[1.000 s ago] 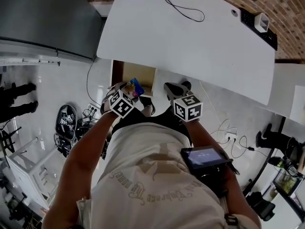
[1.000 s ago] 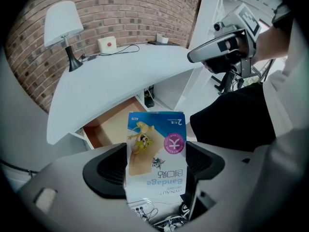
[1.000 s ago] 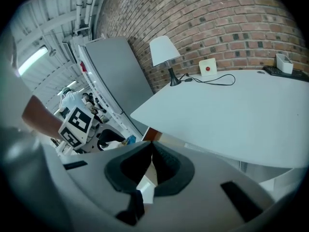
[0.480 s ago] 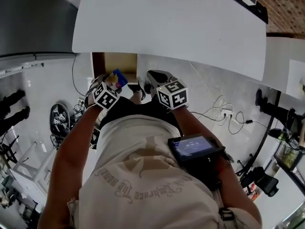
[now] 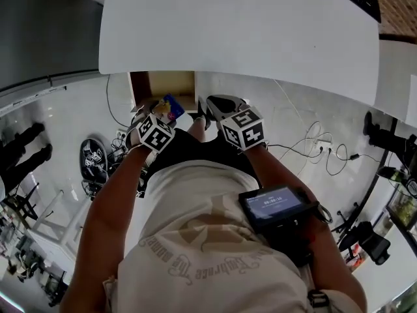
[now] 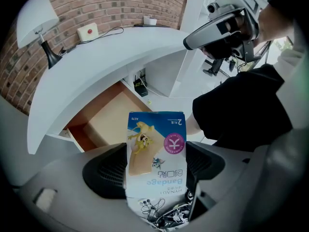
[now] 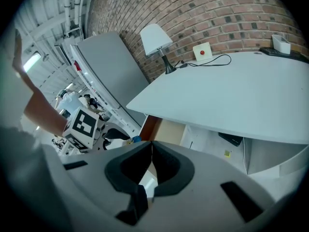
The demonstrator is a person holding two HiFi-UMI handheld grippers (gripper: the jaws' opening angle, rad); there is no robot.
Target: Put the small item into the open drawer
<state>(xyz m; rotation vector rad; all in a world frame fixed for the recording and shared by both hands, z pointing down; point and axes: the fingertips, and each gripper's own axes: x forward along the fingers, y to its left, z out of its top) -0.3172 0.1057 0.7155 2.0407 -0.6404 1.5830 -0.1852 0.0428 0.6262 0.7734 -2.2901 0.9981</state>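
My left gripper is shut on a small blue bandage box, held upright between its dark jaws. In the head view the bandage box sits just in front of the open wooden drawer, which juts out under the white desk. The left gripper view shows the open drawer beyond the box, its brown inside bare. My right gripper is shut with nothing in it; in the head view the right gripper hangs to the right of the drawer.
A lamp, a white box with a red button and a cable lie on the desk. Cables and a power strip trail over the glossy floor. A grey cabinet stands to the left. A person's legs show at far left.
Both grippers stay near the drawer front with the box still held. The head view has shifted, so the desk and drawer sit slightly differently in frame; the left gripper edged a little right and down.
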